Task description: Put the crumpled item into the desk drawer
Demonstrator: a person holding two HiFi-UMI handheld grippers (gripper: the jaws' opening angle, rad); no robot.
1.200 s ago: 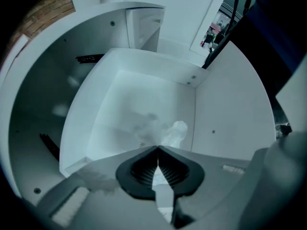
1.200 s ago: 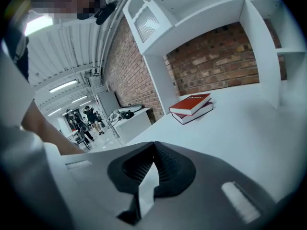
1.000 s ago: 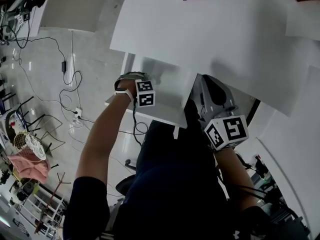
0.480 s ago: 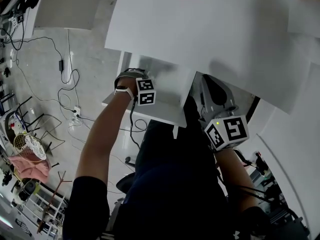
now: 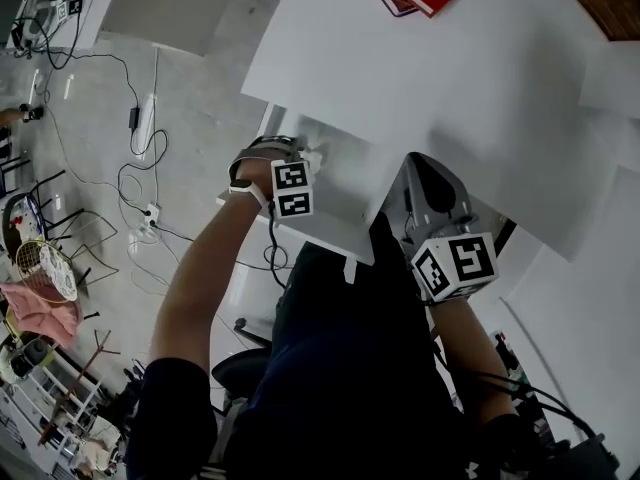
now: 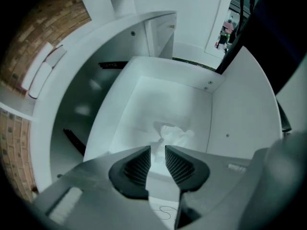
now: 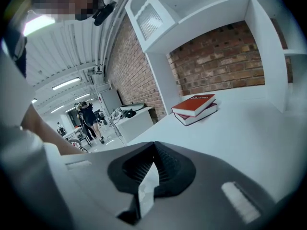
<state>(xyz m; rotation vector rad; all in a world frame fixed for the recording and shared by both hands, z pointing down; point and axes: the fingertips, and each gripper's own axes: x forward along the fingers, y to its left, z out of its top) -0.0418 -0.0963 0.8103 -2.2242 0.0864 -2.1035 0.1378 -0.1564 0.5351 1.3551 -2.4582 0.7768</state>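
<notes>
lying seemingly free, crumpled item [image 6: 173,134] beyond left fingers [image 6: 138,166]

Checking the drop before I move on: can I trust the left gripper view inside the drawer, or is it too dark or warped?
Left gripper view: dim, bluish, fisheye-bent, yet the crumpled item reads clearly in the drawer beyond the jaws; head view: bright, even, desk whites nearly washed out.

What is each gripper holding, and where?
Left gripper: nothing; jaws apart, crumpled paper lies in the drawer beyond them. Right gripper: jaws shut on a white sliver, pinched at its upper end.
</notes>
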